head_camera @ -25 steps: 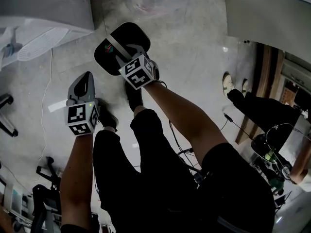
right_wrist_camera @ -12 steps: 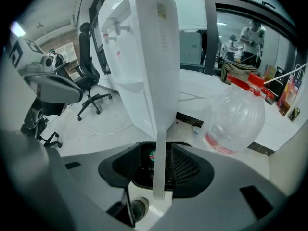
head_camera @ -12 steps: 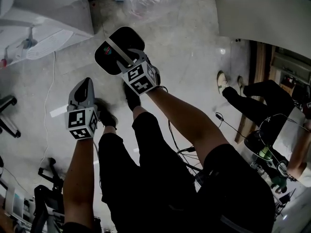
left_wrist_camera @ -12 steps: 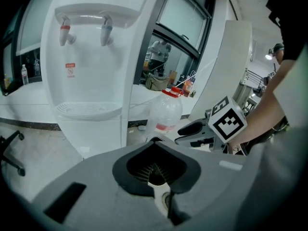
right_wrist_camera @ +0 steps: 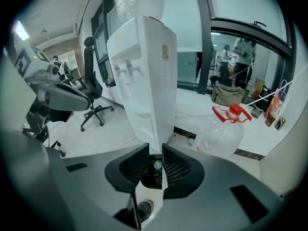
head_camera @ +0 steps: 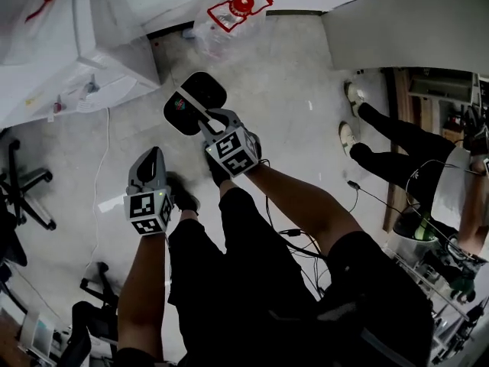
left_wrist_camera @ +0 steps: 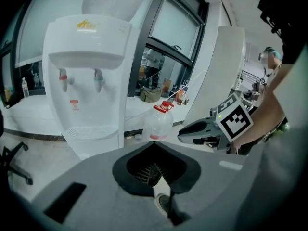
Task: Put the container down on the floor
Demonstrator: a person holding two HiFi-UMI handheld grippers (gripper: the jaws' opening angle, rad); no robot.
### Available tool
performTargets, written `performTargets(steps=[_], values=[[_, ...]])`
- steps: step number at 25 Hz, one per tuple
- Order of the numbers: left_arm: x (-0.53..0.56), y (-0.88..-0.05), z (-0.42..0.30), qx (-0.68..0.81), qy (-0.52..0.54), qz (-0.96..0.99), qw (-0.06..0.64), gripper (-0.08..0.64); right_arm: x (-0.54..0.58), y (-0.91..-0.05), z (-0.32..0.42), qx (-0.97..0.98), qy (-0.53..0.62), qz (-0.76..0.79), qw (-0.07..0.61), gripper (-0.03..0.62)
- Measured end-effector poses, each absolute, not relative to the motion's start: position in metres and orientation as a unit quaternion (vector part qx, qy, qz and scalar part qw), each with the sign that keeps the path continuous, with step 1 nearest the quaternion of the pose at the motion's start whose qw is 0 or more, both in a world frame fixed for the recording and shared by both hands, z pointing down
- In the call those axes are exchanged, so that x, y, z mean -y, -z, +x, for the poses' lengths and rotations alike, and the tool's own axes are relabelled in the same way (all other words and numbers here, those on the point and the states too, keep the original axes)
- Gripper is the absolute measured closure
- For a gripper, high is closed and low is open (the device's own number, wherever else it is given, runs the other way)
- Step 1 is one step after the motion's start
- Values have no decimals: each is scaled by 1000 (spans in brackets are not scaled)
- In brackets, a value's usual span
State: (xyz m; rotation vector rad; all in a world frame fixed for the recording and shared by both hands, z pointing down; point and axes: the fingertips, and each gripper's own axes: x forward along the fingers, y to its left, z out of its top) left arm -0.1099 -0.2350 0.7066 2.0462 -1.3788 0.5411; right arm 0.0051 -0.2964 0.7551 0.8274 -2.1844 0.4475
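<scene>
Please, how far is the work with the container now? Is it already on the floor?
Done: the clear water jug with a red cap rests on the floor beside the water dispenser, and neither gripper touches it. In hand: nothing. The right gripper is closing its jaws with nothing between them, and the left gripper has its jaws together. Left: seemingly nothing.

White water dispenser (left_wrist_camera: pixel 89 81): stands upright at the floor's far edge ahead of you, with a bottle on top.
Clear plastic jug (right_wrist_camera: pixel 224 129), red cap and handle: on the floor just beside the dispenser.
Black office chair (right_wrist_camera: pixel 94 90): on your left.
White cable (head_camera: pixel 102 155): trails across the floor on your left.
Another person's legs (head_camera: pixel 390 155), in dark trousers and white shoes (head_camera: pixel 348 134): at the floor's right edge.
</scene>
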Motion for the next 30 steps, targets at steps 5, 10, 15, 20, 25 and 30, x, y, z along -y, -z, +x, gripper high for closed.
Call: performTargets(steps=[5, 10, 15, 20, 25, 30], values=[[231, -649, -108, 504, -190, 794, 281, 554, 299, -691, 13, 851, -193, 354, 336, 543], [217, -603, -109, 513, -182, 793, 271, 554, 296, -639, 12, 859, -203, 358, 304, 574], [209, -574, -109, 538, -167, 781, 269, 554, 301, -590, -5, 873, -198, 349, 278, 583], [205, -535, -104, 540, -139, 791, 250, 554, 292, -547, -8, 881, -181, 345, 269, 583], [206, -490, -123, 557, -122, 791, 223, 554, 277, -501, -13, 889, -160, 337, 265, 583], [202, -448, -136, 570, -92, 788, 214, 554, 269, -456, -23, 899, -146, 336, 240, 584]])
